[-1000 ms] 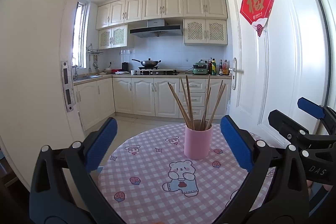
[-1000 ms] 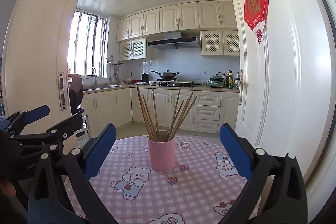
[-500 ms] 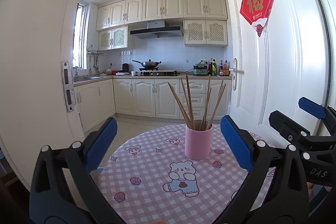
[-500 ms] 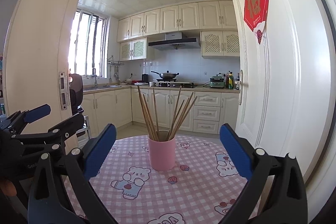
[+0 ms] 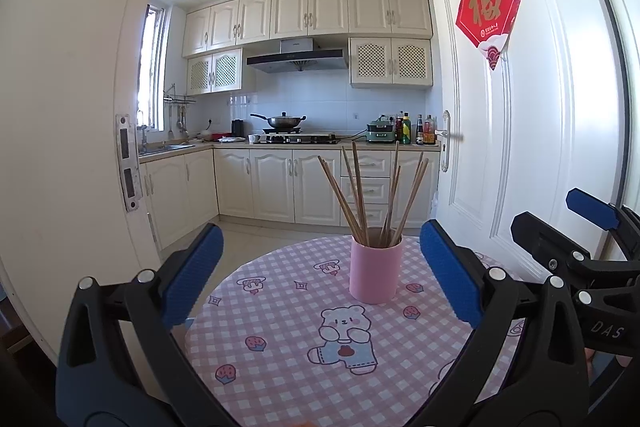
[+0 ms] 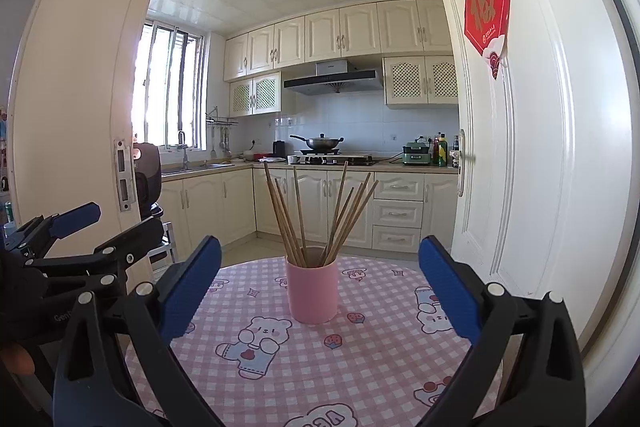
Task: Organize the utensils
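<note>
A pink cup [image 5: 375,269] stands upright on a round table with a pink checked cloth [image 5: 280,355]. Several wooden chopsticks [image 5: 372,195] stand fanned out in it. The cup [image 6: 313,289] and chopsticks [image 6: 320,215] also show in the right wrist view. My left gripper [image 5: 320,277] is open and empty, held back from the cup. My right gripper [image 6: 320,279] is open and empty, also short of the cup. The right gripper shows at the right edge of the left view [image 5: 592,239]; the left gripper shows at the left edge of the right view [image 6: 68,247].
A white door [image 5: 520,127] with a red sign stands open close to the table's right side. A door frame [image 5: 80,147] is at the left. Kitchen cabinets and a stove [image 5: 296,139] lie beyond the table.
</note>
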Motion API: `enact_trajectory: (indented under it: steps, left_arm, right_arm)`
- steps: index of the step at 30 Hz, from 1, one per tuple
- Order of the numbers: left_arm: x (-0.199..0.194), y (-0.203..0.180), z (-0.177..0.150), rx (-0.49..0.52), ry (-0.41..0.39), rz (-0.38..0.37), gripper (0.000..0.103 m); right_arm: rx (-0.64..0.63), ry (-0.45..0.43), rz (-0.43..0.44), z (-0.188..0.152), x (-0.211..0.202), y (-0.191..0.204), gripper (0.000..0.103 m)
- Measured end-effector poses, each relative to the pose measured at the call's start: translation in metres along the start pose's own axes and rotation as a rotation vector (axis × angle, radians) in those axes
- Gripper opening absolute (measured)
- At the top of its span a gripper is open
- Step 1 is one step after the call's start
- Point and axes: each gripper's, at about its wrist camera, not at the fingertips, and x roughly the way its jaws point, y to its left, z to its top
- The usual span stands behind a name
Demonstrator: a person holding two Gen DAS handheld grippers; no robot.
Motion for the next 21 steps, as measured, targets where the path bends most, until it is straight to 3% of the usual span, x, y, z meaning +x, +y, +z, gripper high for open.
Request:
enact_trajectory:
  steps: [21]
  left_arm:
    - [0.001,0.003,-0.0022,-0.001,0.001,0.005,0.097]
  right_arm:
    - [0.001,0.006,0.001,-0.0002,0.0015,-0.0003,0.095]
